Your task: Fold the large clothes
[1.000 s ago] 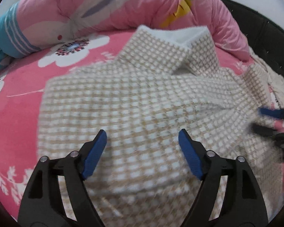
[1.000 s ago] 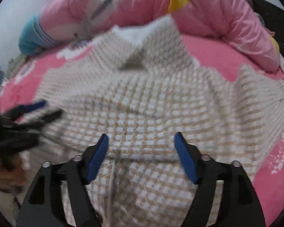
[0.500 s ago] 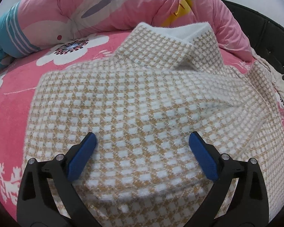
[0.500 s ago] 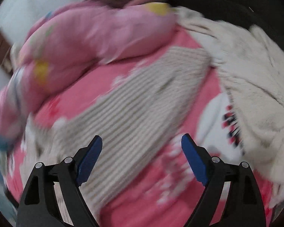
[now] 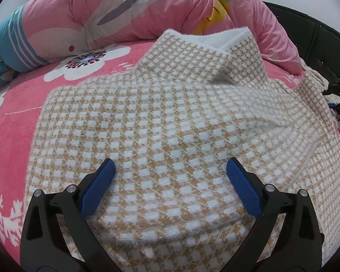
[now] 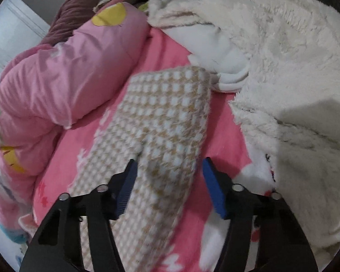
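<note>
A: What changed in 1 second?
B: Right gripper (image 6: 167, 170) swung off the coat (image 5: 161, 122) body to its sleeve (image 6: 167, 108), jaws wide.
A: Left gripper (image 5: 170, 170)?
B: Wide, empty, over the coat on the bed (image 5: 18, 95). Sleeve fold next, probably.

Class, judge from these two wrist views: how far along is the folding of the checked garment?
Done: the checked garment lies spread on the pink sheet, collar up. In hand: nothing; the left gripper is open over the body, the right gripper open astride the sleeve. Left: every fold.
</note>
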A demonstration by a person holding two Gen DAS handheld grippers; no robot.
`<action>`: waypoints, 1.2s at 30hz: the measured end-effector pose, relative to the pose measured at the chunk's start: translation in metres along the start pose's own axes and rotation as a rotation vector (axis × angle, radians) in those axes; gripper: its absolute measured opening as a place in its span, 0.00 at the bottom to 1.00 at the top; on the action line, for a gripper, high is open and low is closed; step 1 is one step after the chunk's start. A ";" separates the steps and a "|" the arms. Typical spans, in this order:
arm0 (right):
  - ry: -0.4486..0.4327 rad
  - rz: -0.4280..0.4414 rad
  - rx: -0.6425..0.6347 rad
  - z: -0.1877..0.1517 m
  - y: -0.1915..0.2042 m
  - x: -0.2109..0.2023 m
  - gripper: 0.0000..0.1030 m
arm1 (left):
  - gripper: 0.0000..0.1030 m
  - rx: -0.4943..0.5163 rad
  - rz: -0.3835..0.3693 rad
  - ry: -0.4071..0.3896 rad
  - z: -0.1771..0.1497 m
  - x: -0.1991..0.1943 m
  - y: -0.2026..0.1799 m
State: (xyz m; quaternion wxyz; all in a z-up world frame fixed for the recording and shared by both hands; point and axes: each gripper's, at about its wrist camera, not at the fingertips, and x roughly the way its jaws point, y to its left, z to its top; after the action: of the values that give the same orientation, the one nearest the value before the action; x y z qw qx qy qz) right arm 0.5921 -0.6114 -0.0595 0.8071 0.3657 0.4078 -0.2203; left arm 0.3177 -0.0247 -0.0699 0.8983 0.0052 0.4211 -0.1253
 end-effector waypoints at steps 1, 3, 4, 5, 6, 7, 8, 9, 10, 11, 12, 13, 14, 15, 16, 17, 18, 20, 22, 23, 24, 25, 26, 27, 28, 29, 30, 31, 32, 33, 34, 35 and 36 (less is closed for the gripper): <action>-0.012 -0.006 0.004 -0.002 -0.001 0.001 0.39 | 0.93 0.000 0.000 0.000 0.000 -0.001 0.000; -0.046 -0.023 -0.005 -0.002 0.002 0.005 0.29 | 0.93 0.001 0.001 0.001 -0.001 -0.002 -0.001; -0.063 -0.040 -0.024 -0.004 0.005 0.002 0.23 | 0.93 0.001 0.001 0.001 -0.001 -0.001 -0.001; -0.078 -0.059 -0.044 -0.005 0.010 0.001 0.20 | 0.93 0.003 0.003 0.001 0.000 0.000 -0.001; -0.097 -0.076 -0.067 -0.007 0.015 -0.002 0.15 | 0.93 0.003 0.004 0.000 -0.001 0.000 -0.001; -0.118 -0.097 -0.096 -0.009 0.023 -0.009 0.13 | 0.93 0.003 0.004 0.000 -0.002 0.000 -0.002; -0.138 -0.112 -0.121 -0.011 0.029 -0.016 0.12 | 0.93 0.004 0.006 -0.001 -0.002 -0.001 -0.002; -0.168 -0.124 -0.153 -0.014 0.038 -0.029 0.12 | 0.93 0.005 0.007 -0.003 -0.002 -0.002 -0.002; -0.192 -0.127 -0.177 -0.016 0.045 -0.040 0.11 | 0.93 0.004 0.006 -0.006 -0.001 0.000 -0.001; -0.218 -0.126 -0.198 -0.019 0.052 -0.053 0.11 | 0.93 0.003 0.004 -0.004 -0.002 -0.002 -0.002; -0.234 -0.124 -0.210 -0.020 0.056 -0.063 0.11 | 0.93 0.002 0.002 -0.007 -0.001 0.000 -0.001; -0.257 -0.119 -0.224 -0.023 0.062 -0.077 0.10 | 0.93 0.003 0.003 -0.005 -0.002 -0.001 -0.002; -0.276 -0.111 -0.238 -0.026 0.068 -0.092 0.10 | 0.93 0.003 0.003 -0.006 -0.002 -0.001 -0.002; -0.288 -0.105 -0.250 -0.029 0.073 -0.103 0.10 | 0.93 0.003 0.003 -0.007 -0.003 -0.002 -0.002; -0.301 -0.101 -0.266 -0.034 0.078 -0.116 0.10 | 0.93 0.001 0.001 -0.009 -0.001 0.000 0.000; -0.317 -0.098 -0.285 -0.039 0.084 -0.129 0.10 | 0.93 0.001 0.002 -0.009 -0.002 -0.001 -0.002; -0.336 -0.095 -0.312 -0.047 0.092 -0.145 0.10 | 0.93 0.000 0.000 -0.011 -0.001 0.000 -0.001; -0.364 -0.082 -0.352 -0.061 0.107 -0.171 0.09 | 0.93 -0.004 -0.007 -0.017 0.001 0.000 0.000; -0.394 -0.065 -0.400 -0.079 0.125 -0.200 0.09 | 0.93 -0.015 -0.021 -0.026 0.004 0.003 0.003; -0.404 -0.056 -0.421 -0.087 0.133 -0.211 0.09 | 0.93 -0.018 -0.025 -0.029 0.004 0.002 0.003; -0.416 -0.042 -0.444 -0.097 0.145 -0.225 0.09 | 0.93 -0.027 -0.036 -0.033 0.008 0.004 0.005; -0.425 -0.027 -0.463 -0.105 0.155 -0.236 0.09 | 0.93 -0.035 -0.044 -0.039 0.008 0.003 0.008; -0.431 -0.012 -0.481 -0.114 0.166 -0.246 0.09 | 0.93 -0.046 -0.054 -0.045 0.008 0.002 0.011; -0.437 0.007 -0.504 -0.125 0.179 -0.256 0.09 | 0.93 -0.058 -0.060 -0.045 0.011 0.001 0.014; -0.439 0.028 -0.527 -0.136 0.192 -0.265 0.09 | 0.93 -0.078 -0.054 -0.042 0.016 -0.002 0.019; -0.441 0.052 -0.552 -0.148 0.207 -0.273 0.09 | 0.93 -0.090 -0.047 -0.042 0.018 -0.005 0.023; -0.443 0.071 -0.573 -0.158 0.219 -0.279 0.09 | 0.93 -0.096 -0.039 -0.048 0.022 -0.011 0.029; -0.444 0.093 -0.598 -0.171 0.232 -0.284 0.09 | 0.93 -0.093 -0.032 -0.054 0.024 -0.015 0.032; -0.443 0.122 -0.623 -0.184 0.246 -0.288 0.09 | 0.93 -0.091 -0.023 -0.061 0.026 -0.021 0.038; -0.438 0.144 -0.645 -0.196 0.260 -0.288 0.09 | 0.93 -0.094 -0.013 -0.065 0.029 -0.026 0.046; -0.434 0.165 -0.667 -0.208 0.271 -0.289 0.09 | 0.93 -0.099 -0.009 -0.064 0.027 -0.030 0.052; -0.424 0.196 -0.695 -0.225 0.287 -0.287 0.09 | 0.93 -0.106 -0.004 -0.062 0.028 -0.034 0.061; -0.412 0.220 -0.713 -0.237 0.298 -0.285 0.09 | 0.93 -0.113 0.000 -0.063 0.027 -0.038 0.066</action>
State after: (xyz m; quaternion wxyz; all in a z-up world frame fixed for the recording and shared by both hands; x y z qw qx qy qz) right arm 0.5064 -0.2234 0.2015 0.9664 0.0535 0.2470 -0.0467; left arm 0.3296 0.0448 -0.0298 0.9100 -0.0495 0.3989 -0.1014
